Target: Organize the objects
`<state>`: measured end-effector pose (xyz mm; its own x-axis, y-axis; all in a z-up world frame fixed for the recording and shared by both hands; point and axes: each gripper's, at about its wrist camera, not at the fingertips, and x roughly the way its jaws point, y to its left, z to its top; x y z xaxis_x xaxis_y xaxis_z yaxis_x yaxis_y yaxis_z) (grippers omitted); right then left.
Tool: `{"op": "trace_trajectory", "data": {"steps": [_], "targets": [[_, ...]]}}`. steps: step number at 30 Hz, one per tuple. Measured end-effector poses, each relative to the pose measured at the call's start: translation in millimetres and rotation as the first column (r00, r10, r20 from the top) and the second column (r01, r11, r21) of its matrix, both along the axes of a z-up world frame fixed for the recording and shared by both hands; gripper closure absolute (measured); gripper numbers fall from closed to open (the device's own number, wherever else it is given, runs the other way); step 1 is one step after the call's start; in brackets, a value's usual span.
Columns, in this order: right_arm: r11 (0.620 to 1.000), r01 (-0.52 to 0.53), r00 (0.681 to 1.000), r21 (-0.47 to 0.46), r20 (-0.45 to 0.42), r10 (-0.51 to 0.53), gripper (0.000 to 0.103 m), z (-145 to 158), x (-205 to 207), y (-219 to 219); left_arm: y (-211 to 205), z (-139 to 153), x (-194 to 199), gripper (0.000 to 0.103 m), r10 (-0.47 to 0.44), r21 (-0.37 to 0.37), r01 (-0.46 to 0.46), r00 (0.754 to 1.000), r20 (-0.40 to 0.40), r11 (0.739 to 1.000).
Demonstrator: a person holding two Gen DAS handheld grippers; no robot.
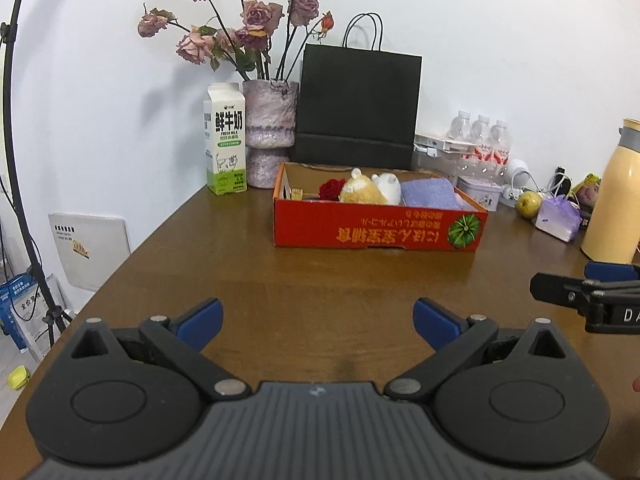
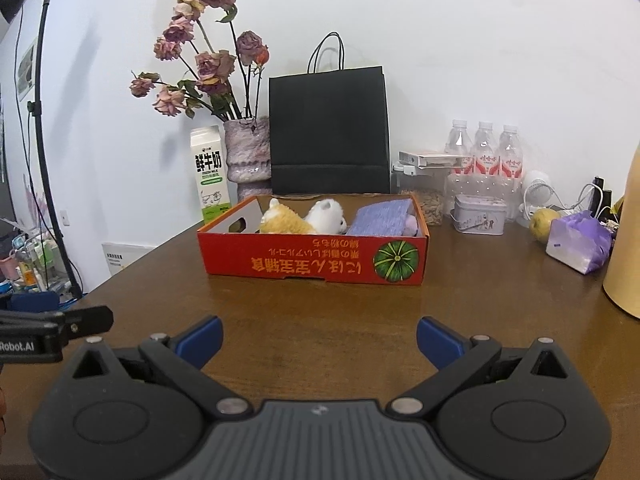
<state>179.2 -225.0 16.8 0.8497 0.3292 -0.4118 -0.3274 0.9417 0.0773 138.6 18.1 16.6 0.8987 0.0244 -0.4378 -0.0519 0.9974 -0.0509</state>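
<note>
The brown bench (image 1: 320,280) carries a red cardboard box (image 2: 316,258), well ahead of both tongs. The left tongs (image 1: 318,322) are spread wide, holding nothing, above bare wood. The right tongs (image 2: 319,340) are likewise spread wide and empty. Inside the box lie a purple cloth (image 2: 380,220), an orange plush toy (image 2: 282,220), a white plush toy (image 2: 326,216) just beside it, and a red rose (image 1: 331,189).
</note>
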Motion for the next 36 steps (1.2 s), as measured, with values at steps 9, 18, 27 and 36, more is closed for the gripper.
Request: {"op": "trace_trajectory", "data": {"steps": [9, 18, 27, 36], "targets": [[1.0, 0.013, 1.0, 0.007, 0.013, -0.013, 0.0, 3.6, -16.9, -8.2, -4.3, 3.1, -14.3, 0.0, -0.005, -0.001, 0.005, 1.0, 0.012, 1.0], [1.0, 0.014, 1.0, 0.007, 0.016, -0.015, 0.0, 4.4, -21.1, -10.3, -6.8, 5.8, -17.1, 0.0, -0.011, 0.001, 0.011, 1.0, 0.018, 1.0], [1.0, 0.014, 1.0, 0.005, 0.013, -0.014, 0.0, 4.6, -23.8, -11.6, -7.9, 6.2, -18.4, 0.0, -0.013, 0.0, 0.013, 1.0, 0.018, 1.0], [1.0, 0.015, 1.0, 0.004, 0.012, -0.015, 0.0, 4.4, -23.9, -11.0, -7.4, 4.5, -19.1, 0.0, -0.016, -0.004, 0.016, 1.0, 0.011, 1.0]]}}
